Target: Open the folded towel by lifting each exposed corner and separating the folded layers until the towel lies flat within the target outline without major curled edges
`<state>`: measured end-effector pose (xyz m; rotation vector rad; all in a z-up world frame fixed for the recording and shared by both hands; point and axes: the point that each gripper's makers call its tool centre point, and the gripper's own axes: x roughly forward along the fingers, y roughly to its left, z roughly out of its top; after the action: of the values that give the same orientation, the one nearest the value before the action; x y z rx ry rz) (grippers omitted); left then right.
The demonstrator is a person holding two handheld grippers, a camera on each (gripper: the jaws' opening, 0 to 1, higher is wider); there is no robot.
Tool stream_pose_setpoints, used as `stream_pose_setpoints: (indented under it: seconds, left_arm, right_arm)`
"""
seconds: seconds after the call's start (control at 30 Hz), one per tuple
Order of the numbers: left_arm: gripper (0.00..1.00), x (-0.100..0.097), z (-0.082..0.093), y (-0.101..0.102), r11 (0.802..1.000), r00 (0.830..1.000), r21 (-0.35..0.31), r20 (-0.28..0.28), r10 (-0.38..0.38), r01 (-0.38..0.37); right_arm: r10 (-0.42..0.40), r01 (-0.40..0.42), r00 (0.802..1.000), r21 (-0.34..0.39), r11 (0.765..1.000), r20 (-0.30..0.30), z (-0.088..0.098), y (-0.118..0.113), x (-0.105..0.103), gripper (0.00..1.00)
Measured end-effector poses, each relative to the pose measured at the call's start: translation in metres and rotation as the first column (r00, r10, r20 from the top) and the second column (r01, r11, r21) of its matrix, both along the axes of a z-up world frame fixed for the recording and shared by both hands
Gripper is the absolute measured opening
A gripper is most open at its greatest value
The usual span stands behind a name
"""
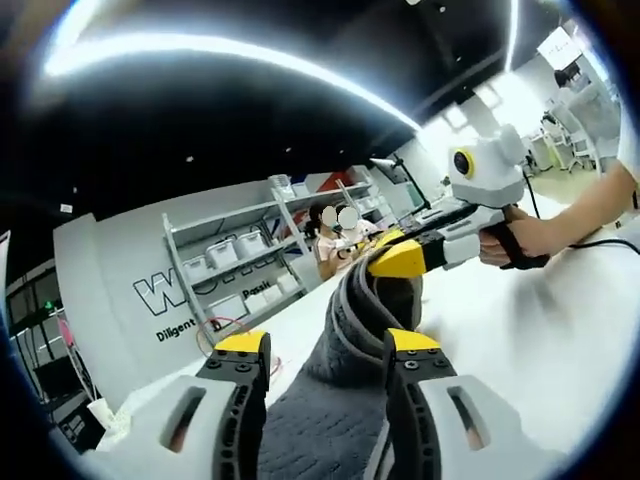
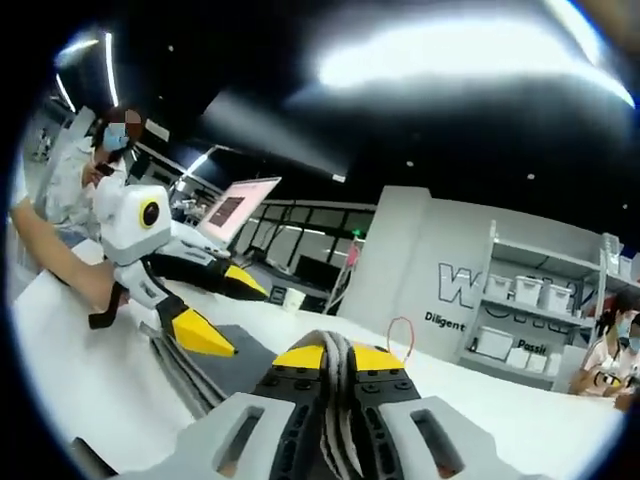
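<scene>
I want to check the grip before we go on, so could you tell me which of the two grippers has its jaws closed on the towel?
The right gripper: its jaws pinch the folded towel edge between them. The left gripper stands open, the towel only draped between its jaws.

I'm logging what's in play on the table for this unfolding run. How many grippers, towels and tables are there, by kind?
Grippers: 2, left gripper and right gripper
Grey towel: 1
White table: 1
Total: 4
</scene>
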<state>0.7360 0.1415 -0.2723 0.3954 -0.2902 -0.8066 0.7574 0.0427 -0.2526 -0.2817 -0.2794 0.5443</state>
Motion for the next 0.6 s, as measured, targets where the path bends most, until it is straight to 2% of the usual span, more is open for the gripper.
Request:
stream_pose_setpoints:
  seconds: [0.13, 0.17, 0.2, 0.3, 0.37, 0.43, 0.5, 0.6]
  left_arm:
    - [0.45, 0.000, -0.005, -0.004, 1.000, 1.000, 0.026, -0.003, -0.010, 0.010]
    - [0.45, 0.002, -0.007, -0.005, 0.999, 1.000, 0.033, -0.010, -0.007, 0.007]
    - [0.45, 0.004, -0.008, -0.005, 0.999, 1.000, 0.034, -0.013, -0.007, 0.008]
    - [0.44, 0.008, -0.011, -0.005, 0.999, 1.000, 0.043, -0.027, -0.008, 0.009]
    - [0.45, 0.023, -0.014, -0.001, 0.999, 0.999, 0.051, -0.037, -0.005, 0.007]
    - [0.45, 0.024, -0.016, -0.002, 0.998, 0.999, 0.059, -0.045, -0.006, 0.009]
    - [0.45, 0.022, -0.020, -0.004, 0.997, 0.999, 0.075, -0.050, -0.005, 0.008]
    - [0.45, 0.024, -0.026, -0.004, 0.995, 0.998, 0.097, -0.061, 0.002, 0.004]
  right_arm:
    - [0.080, -0.080, 0.997, -0.046, 0.996, -0.019, -0.008, 0.020, -0.007, 0.09]
    - [0.076, -0.076, 0.997, -0.098, 0.992, -0.011, -0.011, 0.021, -0.006, 0.13]
    - [0.069, -0.069, 0.998, -0.116, 0.991, -0.006, -0.013, 0.023, -0.006, 0.21]
    - [0.092, -0.093, 0.996, -0.108, 0.990, -0.010, -0.014, 0.024, -0.006, 0.38]
    - [0.090, -0.089, 0.996, -0.101, 0.991, 0.011, -0.011, 0.025, -0.005, 0.41]
    - [0.051, -0.045, 0.997, -0.106, 0.993, 0.056, -0.005, 0.023, -0.006, 0.43]
    - [0.041, -0.033, 0.997, -0.114, 0.993, 0.068, -0.006, 0.022, -0.006, 0.40]
    - [0.029, -0.021, 0.998, -0.170, 0.985, 0.048, -0.015, 0.022, -0.002, 0.41]
